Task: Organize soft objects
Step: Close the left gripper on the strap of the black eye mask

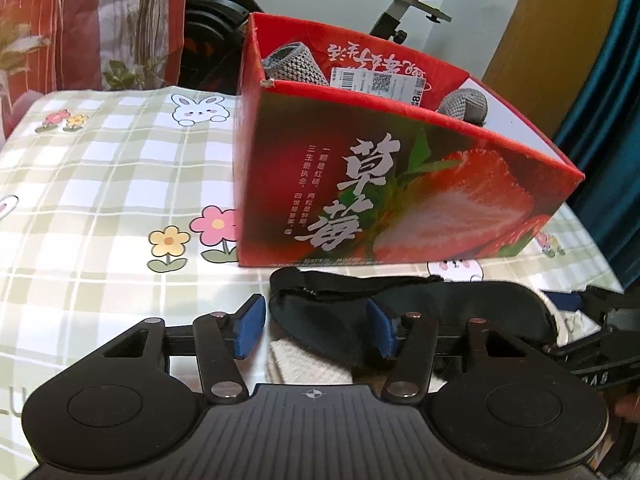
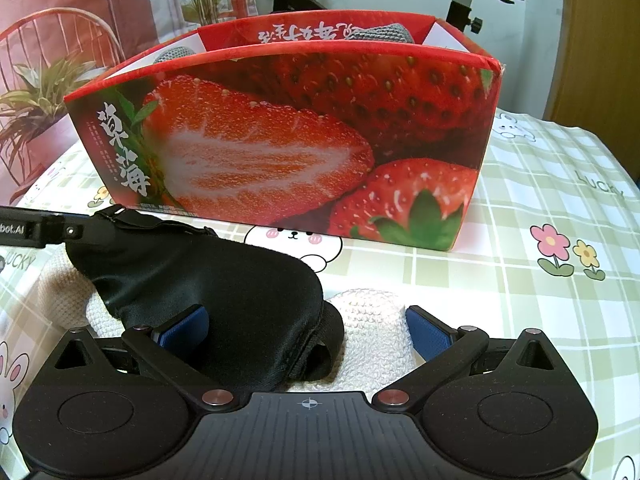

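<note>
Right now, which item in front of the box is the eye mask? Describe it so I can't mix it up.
Find the red strawberry box on the checked cloth. Just in front of it lies a small pile, and the eye mask is draped on top of the white knit pieces. It is the only black, satiny item there, with a strap at its far end.

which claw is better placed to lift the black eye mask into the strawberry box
Left, probably. The left claw already has one end of the black eye mask between its pads. The right claw straddles both mask and white knit piece, so it might grab both.
</note>
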Motion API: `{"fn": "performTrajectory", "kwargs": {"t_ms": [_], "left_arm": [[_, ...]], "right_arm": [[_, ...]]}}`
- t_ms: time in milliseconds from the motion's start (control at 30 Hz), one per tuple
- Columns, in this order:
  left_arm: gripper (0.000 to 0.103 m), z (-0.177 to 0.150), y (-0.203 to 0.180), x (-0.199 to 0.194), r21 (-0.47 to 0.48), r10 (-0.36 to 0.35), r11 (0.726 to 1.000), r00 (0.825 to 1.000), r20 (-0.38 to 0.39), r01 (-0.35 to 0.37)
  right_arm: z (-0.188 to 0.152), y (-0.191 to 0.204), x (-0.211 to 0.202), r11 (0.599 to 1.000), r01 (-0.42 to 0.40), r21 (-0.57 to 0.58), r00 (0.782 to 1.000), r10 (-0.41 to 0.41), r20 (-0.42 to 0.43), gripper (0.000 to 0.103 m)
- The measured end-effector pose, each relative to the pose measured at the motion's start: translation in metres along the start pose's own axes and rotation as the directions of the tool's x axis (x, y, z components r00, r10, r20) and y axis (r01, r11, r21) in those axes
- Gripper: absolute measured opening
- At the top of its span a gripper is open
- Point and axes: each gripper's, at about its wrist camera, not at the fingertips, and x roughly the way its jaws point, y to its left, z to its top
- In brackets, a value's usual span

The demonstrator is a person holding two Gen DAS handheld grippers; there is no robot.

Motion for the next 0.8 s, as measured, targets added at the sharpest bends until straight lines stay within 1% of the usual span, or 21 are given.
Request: {"fn": "performTrajectory", "kwargs": {"t_ms": [100, 133, 167, 233, 267, 333, 467, 567, 633, 733, 800], "left_arm": [[0.059, 0.001, 0.003, 0.011, -0.038, 0.007, 0.999, 1.000, -0.024, -0.008], [0.057, 0.002, 0.004, 0.015, -0.048, 0.011, 0.999, 1.000, -0.029, -0.013], [0.048, 0.002, 0.004, 0.015, -0.052, 0.012, 0.999, 1.000, -0.020, -0.013], [0.025, 0.003, 0.004, 0.016, -0.040, -0.010, 0.999, 1.000, -0.026, 0.009], [0.020, 0.003, 0.003, 0.013, -0.023, 0.004, 1.000, 1.000, -0.014, -0.004], [0.015, 0.004, 0.002, 0.005, 0.000, 0.002, 1.000, 1.000, 0.010, -0.002], [0.013, 0.004, -0.005, -0.021, 0.033, 0.004, 0.999, 0.997, 0.075, -0.007], [0.013, -0.003, -0.014, -0.038, 0.063, 0.016, 0.998, 0.994, 0.110, -0.023], [0.013, -0.009, -0.018, -0.045, 0.065, 0.020, 0.998, 0.992, 0.124, -0.028], [0.013, -0.020, -0.023, -0.049, 0.047, 0.029, 0.998, 0.990, 0.137, -0.035], [0.013, -0.025, -0.024, -0.050, 0.022, 0.033, 0.999, 0.990, 0.135, -0.036]], "right_arm": [[0.000, 0.000, 0.000, 1.000, -0.001, 0.001, 1.000, 0.001, -0.001, 0.103], [0.000, 0.000, 0.000, 1.000, -0.001, 0.003, 1.000, 0.001, -0.001, 0.103], [0.000, 0.000, 0.000, 1.000, -0.002, 0.003, 1.000, 0.002, -0.002, 0.103], [0.000, 0.000, 0.000, 1.000, -0.001, 0.003, 1.000, 0.001, -0.002, 0.103], [0.000, -0.001, 0.000, 1.000, 0.002, 0.005, 1.000, -0.002, -0.002, 0.103], [0.001, -0.002, 0.001, 1.000, -0.003, 0.010, 1.000, 0.003, -0.007, 0.103], [0.002, 0.000, -0.004, 1.000, -0.011, 0.005, 1.000, 0.011, -0.001, 0.103], [0.002, -0.002, -0.013, 1.000, -0.031, -0.002, 0.999, 0.031, 0.011, 0.102], [0.001, -0.004, -0.017, 0.999, -0.043, -0.003, 0.999, 0.043, 0.012, 0.100], [-0.002, -0.011, -0.021, 0.998, -0.059, 0.020, 0.998, 0.059, 0.017, 0.091], [-0.003, -0.015, -0.021, 0.997, -0.070, 0.040, 0.998, 0.069, 0.014, 0.084]]}}
